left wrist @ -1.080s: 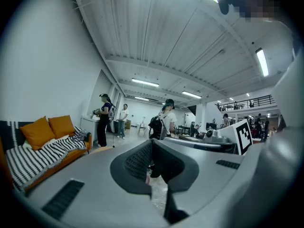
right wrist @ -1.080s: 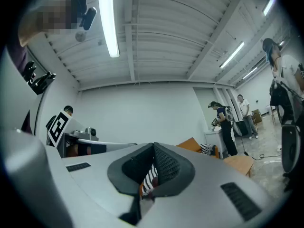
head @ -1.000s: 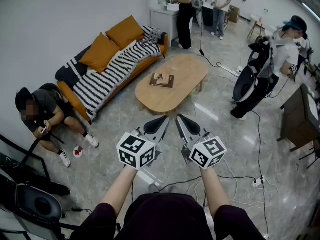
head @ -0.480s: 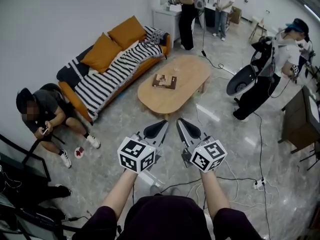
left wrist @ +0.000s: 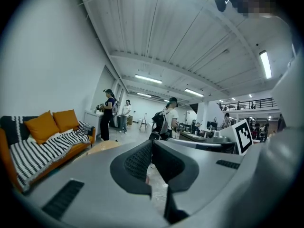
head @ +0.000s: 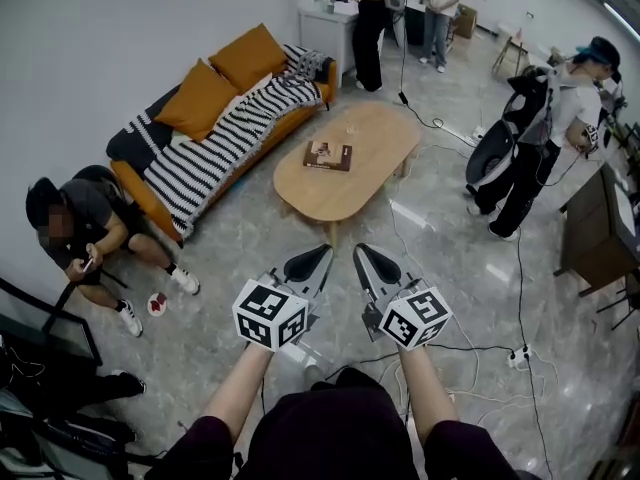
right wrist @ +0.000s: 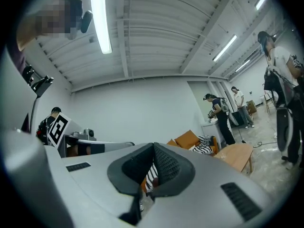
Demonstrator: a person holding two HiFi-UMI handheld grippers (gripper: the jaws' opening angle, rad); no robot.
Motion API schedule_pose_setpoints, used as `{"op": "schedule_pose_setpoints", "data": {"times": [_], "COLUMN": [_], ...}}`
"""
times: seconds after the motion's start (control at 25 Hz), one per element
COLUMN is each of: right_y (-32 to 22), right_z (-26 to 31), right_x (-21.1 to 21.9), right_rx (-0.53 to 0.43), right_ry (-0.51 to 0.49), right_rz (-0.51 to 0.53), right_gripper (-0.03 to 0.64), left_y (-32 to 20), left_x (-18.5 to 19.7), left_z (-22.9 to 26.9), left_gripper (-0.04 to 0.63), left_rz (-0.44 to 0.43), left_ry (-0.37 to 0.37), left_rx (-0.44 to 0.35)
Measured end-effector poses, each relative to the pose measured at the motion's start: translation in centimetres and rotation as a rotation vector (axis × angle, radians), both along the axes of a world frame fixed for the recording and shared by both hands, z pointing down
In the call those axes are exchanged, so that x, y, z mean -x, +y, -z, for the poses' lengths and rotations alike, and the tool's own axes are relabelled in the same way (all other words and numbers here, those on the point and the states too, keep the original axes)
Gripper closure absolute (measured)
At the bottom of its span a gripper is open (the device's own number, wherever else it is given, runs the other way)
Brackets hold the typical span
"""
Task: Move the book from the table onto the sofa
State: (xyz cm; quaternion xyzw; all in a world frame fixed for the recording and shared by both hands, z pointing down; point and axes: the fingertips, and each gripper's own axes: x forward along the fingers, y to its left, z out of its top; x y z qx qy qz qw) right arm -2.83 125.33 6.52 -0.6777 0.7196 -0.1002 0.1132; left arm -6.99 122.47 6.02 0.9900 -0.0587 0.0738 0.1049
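A brown book lies flat on the oval wooden table in the head view, well ahead of both grippers. The orange sofa with a striped throw and orange cushions stands left of the table, also visible in the left gripper view and the right gripper view. My left gripper and right gripper hang side by side over the floor, both shut and empty. The table's edge shows in the left gripper view and the right gripper view.
A person sits on the floor by the sofa's near end. Another person with a scooter stands right of the table, two more by a white cabinet at the back. Cables and a power strip lie on the floor.
Both grippers have sunk slightly in the head view, staying shut. The person with the scooter has shifted to the right. The book has not moved.
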Motion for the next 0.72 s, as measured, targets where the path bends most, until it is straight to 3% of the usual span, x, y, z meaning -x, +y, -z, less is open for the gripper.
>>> {"op": "schedule_pose_setpoints", "data": {"times": [0.4, 0.72], "right_y": [-1.7, -5.0], "right_z": [-1.6, -3.0], "right_x": [-0.8, -3.7], "right_rx": [0.023, 0.034], "right_ry": [-0.011, -0.035], "right_rz": [-0.017, -0.016], "right_gripper": [0.592, 0.592], "left_y": [-2.2, -5.5], "left_x": [-0.4, -3.1], "left_z": [-1.7, -3.0], "left_gripper": [0.577, 0.577], "left_rz": [0.0, 0.01], "left_ry": [-0.015, -0.031], "left_rx": [0.024, 0.034]}}
